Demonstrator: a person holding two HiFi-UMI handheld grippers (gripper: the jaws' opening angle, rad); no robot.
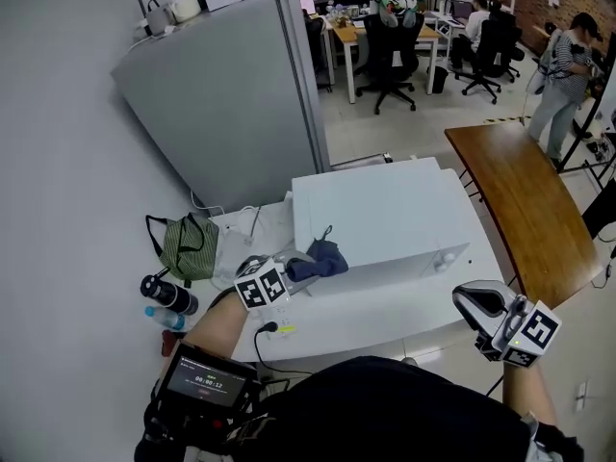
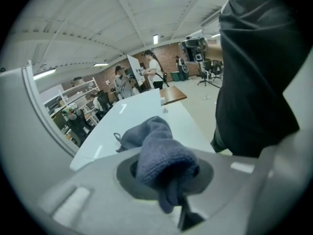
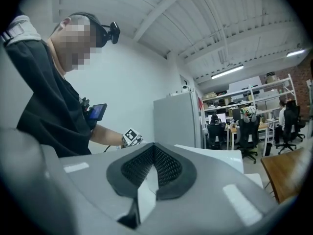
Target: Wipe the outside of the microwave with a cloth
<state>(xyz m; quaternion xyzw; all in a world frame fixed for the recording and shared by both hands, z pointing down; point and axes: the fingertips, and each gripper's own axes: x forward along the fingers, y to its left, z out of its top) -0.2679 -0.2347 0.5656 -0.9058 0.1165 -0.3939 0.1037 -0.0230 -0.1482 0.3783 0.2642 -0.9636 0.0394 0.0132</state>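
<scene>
Microwave (image 1: 385, 224) is sitting mid-table, a white box with its top facing me. Cloth (image 1: 318, 258) is lying at the microwave's 8 o'clock corner, dark blue and bunched. I'm holding it with the left gripper (image 1: 287, 271): the jaws are pinching one fold and the rest is spilling ahead onto the white top. Right gripper (image 1: 486, 308) is hanging at 4 o'clock of the microwave, past the table (image 1: 385, 316) corner, jaws closed together and gripping nothing.

Risks, my guess:
- Only a small fold is being clamped, so dragging across the top could pull the cloth out of the jaws.
- The wad is covering little surface, so missed patches are likely.
- Nothing is bracing the microwave, so a hard push toward 2 o'clock could slide it on the table.
- Plug (image 1: 269, 327) and its cable are sitting at 7 o'clock, near my left wrist, so I could be snagging them.
</scene>
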